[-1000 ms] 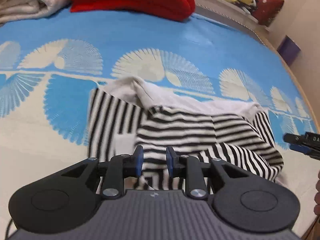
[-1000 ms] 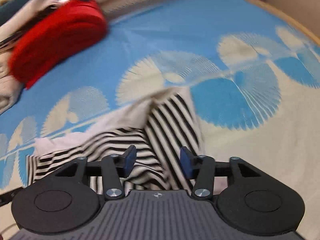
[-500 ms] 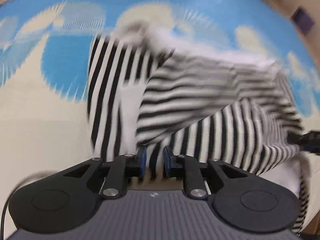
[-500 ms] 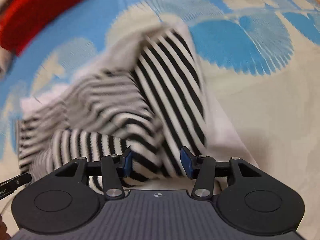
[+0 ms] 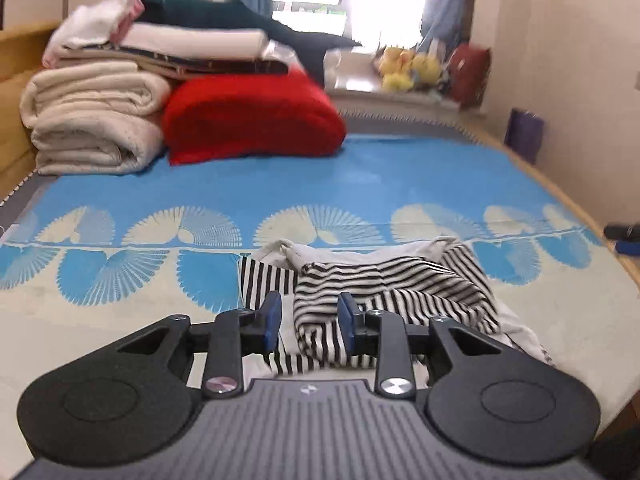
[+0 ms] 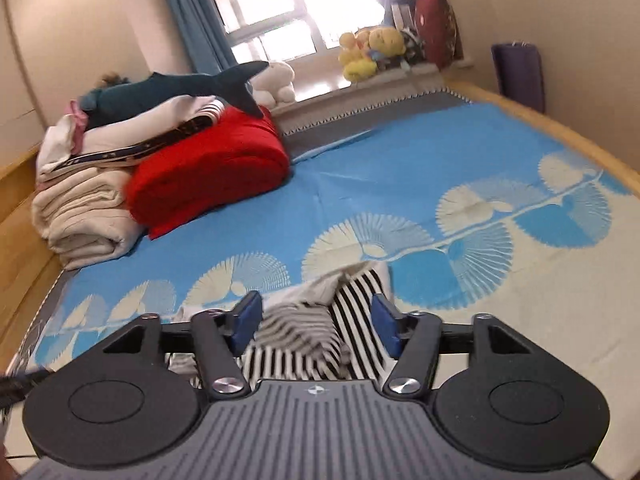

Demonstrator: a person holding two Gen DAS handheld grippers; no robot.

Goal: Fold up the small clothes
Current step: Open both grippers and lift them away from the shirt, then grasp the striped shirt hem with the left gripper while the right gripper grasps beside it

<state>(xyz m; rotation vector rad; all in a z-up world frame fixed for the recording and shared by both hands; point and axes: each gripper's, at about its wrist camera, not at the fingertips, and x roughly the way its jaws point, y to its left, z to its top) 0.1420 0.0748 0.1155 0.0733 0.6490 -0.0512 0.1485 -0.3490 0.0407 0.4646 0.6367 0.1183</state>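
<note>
A small black-and-white striped garment [image 5: 400,280] with a plain white inside lies crumpled on the blue and cream bedspread [image 5: 360,176]. My left gripper [image 5: 309,322] hovers above its near edge. Its jaws are opening, and the blue pads [image 5: 272,320] touch no cloth. In the right wrist view the same garment [image 6: 356,304] lies below and beyond my right gripper [image 6: 316,322]. Those jaws are also opening and stand wide, with nothing pressed between them. The part of the cloth nearest that gripper is blurred.
Folded cream blankets [image 5: 92,128] and a red blanket [image 5: 252,120] are stacked at the head of the bed, with a plush shark [image 6: 192,84] on top. Plush toys [image 6: 368,52] sit on the windowsill. The wooden bed edge [image 5: 560,188] runs along the right.
Both grippers have risen and drawn back from the striped garment, so the far end of the room is now in sight. Both pairs of jaws stand wider. The garment lies bunched on the bedspread.
</note>
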